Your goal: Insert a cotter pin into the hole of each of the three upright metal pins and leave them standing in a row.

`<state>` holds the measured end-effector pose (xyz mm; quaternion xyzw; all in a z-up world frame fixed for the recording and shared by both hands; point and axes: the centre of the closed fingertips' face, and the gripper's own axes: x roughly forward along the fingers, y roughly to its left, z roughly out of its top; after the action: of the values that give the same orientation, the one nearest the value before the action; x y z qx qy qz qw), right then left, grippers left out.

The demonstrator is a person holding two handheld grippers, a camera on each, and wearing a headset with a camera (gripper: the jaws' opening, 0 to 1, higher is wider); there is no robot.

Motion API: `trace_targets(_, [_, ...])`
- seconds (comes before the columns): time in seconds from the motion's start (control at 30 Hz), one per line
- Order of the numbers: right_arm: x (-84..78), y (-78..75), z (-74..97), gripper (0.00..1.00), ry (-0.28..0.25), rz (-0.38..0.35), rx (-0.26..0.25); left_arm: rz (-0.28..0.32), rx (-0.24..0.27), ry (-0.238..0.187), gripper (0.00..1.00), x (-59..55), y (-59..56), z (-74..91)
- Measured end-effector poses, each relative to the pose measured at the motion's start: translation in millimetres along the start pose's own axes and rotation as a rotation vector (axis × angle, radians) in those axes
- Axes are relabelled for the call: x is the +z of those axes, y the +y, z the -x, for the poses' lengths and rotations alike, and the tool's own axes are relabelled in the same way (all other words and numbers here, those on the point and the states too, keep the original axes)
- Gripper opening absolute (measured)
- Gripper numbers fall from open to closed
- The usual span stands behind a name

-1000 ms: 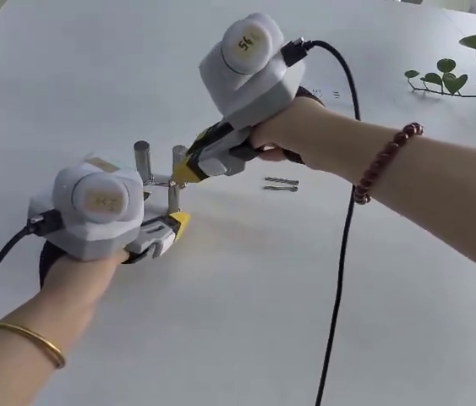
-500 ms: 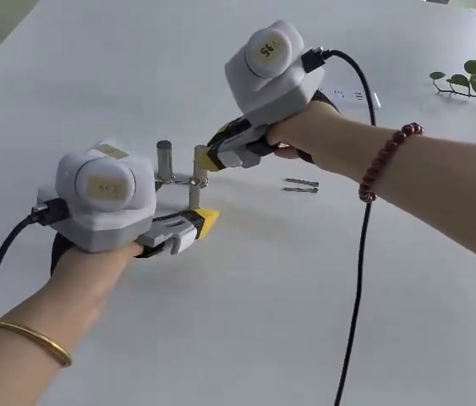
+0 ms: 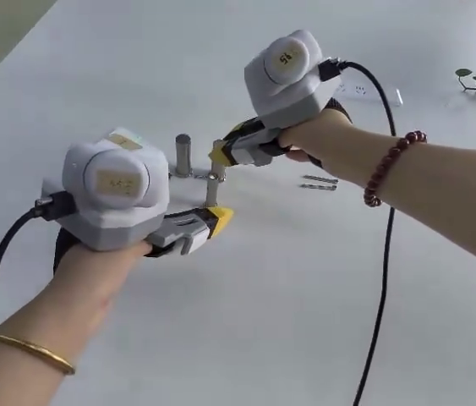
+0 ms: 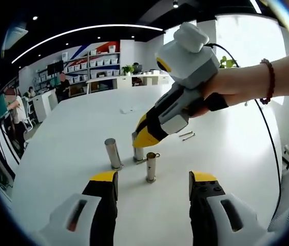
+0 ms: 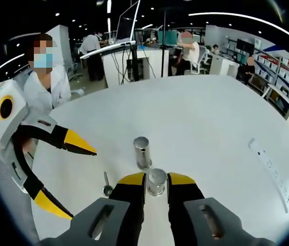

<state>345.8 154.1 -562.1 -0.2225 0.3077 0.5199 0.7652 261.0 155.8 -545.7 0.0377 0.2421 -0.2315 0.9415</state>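
Clamped pin [image 5: 156, 181]: an upright metal pin at lower centre of the right gripper view, with its top between the jaws.
Right gripper [image 3: 220, 155]: the jaws are nearly together and press on either side of the clamped pin's top.
Far pin [image 5: 142, 151]: upright and free, just beyond the clamped pin.
Near pin [image 4: 151, 167]: upright at the centre of the left gripper view, just beside the other two. A small loop at its top looks like a cotter pin [image 4: 157, 154] through its hole, though it is too small to be sure.
Left gripper [image 4: 153, 179]: the jaws are wide apart and hold nothing. The near pin stands ahead between them, untouched.
Spare cotter pins [image 3: 320, 182]: two lie side by side on the white table [image 3: 263, 321], right of centre in the head view, well apart from the metal pins.
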Motion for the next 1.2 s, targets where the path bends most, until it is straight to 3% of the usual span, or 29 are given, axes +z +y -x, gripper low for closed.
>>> trace_targets(0.1, [0.7,-1.4,-0.9,0.09,-0.004,-0.006,-0.011,0.019,-0.02,0.005,0.56,-2.6,-1.5,5.9])
trace_targets(0.37, [0.4,-3.9,-1.3,0.08,-0.006,-0.007,-0.011,-0.01,-0.014,0.008,0.57,-1.8,1.5,12.3])
trace_targets(0.5, [-0.5,-7.2,-2.1,0.08,-0.005,-0.029,0.0,0.019,-0.015,0.0,0.57,-0.5,-0.1,18.4])
trace_targets(0.67, [-5.0,-12.1,0.2,0.08,0.017,-0.003,-0.008,0.01,-0.012,0.006,0.57,-2.8,-2.9,24.2])
trace_targets(1.03, [-19.9,-18.1,18.5,0.08,0.038,0.014,-0.02,-0.039,-0.011,0.002,0.58,-3.5,-9.0,30.6])
trace_targets(1.2, [-24.9,-11.2,29.2,0.08,0.033,0.048,0.021,-0.053,-0.021,-0.005,0.58,-2.9,-12.3,30.6])
